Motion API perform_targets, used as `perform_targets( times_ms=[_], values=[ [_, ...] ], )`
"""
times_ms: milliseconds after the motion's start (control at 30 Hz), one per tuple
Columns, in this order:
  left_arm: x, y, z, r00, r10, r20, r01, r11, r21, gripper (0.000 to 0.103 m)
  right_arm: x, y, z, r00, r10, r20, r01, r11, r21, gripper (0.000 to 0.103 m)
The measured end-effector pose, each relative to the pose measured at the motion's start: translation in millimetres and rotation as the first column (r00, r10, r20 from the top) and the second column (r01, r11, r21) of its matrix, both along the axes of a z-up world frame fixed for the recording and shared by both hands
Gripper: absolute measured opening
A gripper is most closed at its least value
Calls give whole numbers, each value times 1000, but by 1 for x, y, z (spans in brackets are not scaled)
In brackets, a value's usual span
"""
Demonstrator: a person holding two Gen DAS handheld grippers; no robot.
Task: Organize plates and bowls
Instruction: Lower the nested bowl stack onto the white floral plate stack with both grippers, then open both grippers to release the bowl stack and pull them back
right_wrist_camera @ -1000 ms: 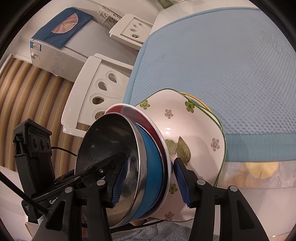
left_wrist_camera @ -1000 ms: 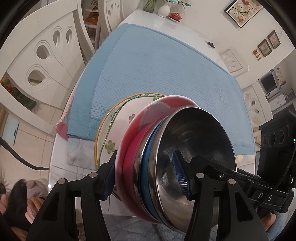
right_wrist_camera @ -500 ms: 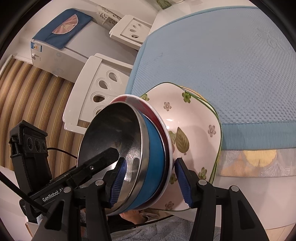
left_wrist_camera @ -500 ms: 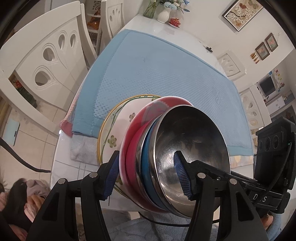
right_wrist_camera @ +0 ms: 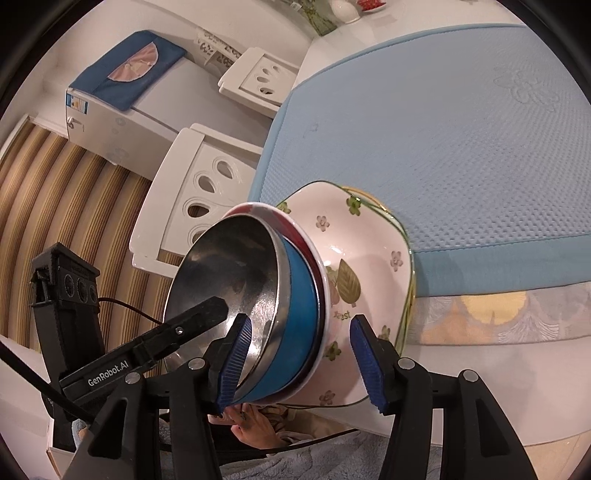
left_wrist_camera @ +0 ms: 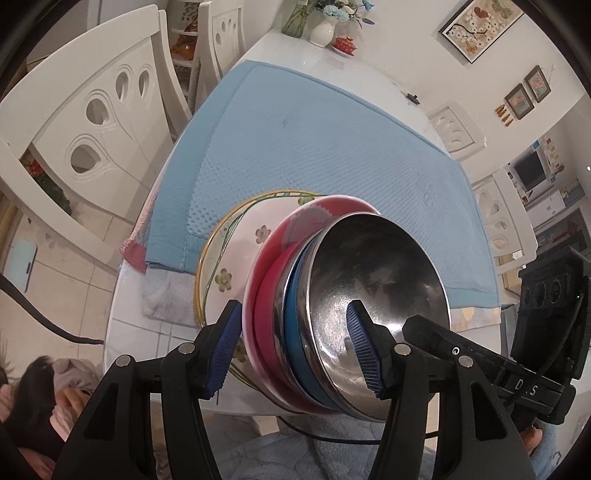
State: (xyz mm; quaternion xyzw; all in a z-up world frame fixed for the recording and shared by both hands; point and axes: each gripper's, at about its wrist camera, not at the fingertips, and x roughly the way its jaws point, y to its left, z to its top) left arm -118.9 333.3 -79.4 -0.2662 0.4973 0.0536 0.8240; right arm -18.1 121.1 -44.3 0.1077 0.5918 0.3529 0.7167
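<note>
Two hand-held grippers share one nested stack of dishes, held tilted on its side over the near edge of the desk (left_wrist_camera: 332, 55). The desk is white and mostly covered by a light blue cloth (left_wrist_camera: 314, 147); white chairs (left_wrist_camera: 92, 122) stand along its far-left side.

Largest in the stack is a yellow-rimmed plate (left_wrist_camera: 207, 266), with a floral plate (right_wrist_camera: 365, 258) with green leaves and small flowers against it. On that sits a red bowl (left_wrist_camera: 266, 306), then a blue bowl (right_wrist_camera: 299, 317), and innermost a steel bowl (left_wrist_camera: 376, 273) whose shiny hollow faces the left camera.

The left hand-held gripper (left_wrist_camera: 295, 350) is clenched on the stack's edge: one blue ribbed pad (left_wrist_camera: 362, 350) presses inside the steel bowl and the other lies on the back of the red bowl. The right hand-held gripper (right_wrist_camera: 299, 365) clamps the opposite edge, one pad (right_wrist_camera: 236, 362) inside the steel bowl and the other against the floral plate's face.

A vase of flowers (left_wrist_camera: 325, 26) stands at the desk's far end.
</note>
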Motion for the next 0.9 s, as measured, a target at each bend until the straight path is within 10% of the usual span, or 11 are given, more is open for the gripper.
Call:
perform_targets(
  times_ms=[733,900],
  values=[
    [-11,-15,44,987,-98,124,95,995,27,56,-4,-14,12,998,-43,54,44,999,-12,58],
    [0,-38,47,982,-167,92,154,979,133,60,-7,-25,15,996,-57,68,58,998,-12,62]
  ],
)
